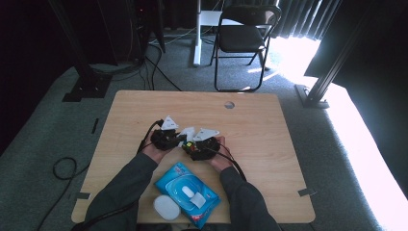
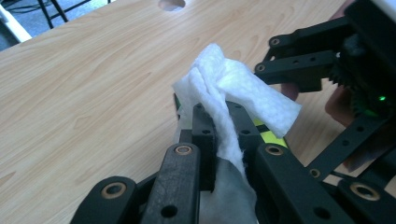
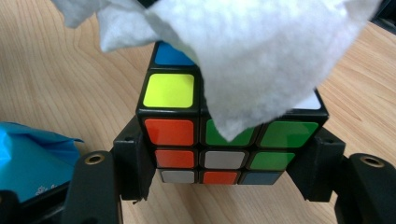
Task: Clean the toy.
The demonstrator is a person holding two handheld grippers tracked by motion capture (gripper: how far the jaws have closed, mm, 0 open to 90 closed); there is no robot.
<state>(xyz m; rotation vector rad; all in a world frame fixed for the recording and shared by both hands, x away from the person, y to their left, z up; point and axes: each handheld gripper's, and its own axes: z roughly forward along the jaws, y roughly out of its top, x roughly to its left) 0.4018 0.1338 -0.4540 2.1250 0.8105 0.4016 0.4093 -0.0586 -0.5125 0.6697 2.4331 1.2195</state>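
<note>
Left gripper (image 1: 177,136): fingers clenched on a white wipe (image 2: 233,88), which is pinched between the two black pads and stands up from them in a crumpled fold.
Right gripper (image 1: 192,146): fingers clamped on the two opposite sides of a puzzle cube (image 3: 219,140), which is held just above the bench (image 1: 269,144).
Wipe: draped over the top of the cube as seen in the right gripper view, where the cube's far and right top squares are covered; a corner hangs down over the front face.
Cube: held near the middle of the bench, between the two hands; a yellow and a blue square are left bare on top; orange, green, white and grey-blue squares are seen on the front.
Grippers: brought close together, just beside each other, the left one reaching over the cube.
Wipe packet (image 1: 190,192): a blue pack lying at the near edge of the bench, between the forearms, its flap open.
White lid (image 1: 166,207): a round white piece lying just beside the packet, to its left.
</note>
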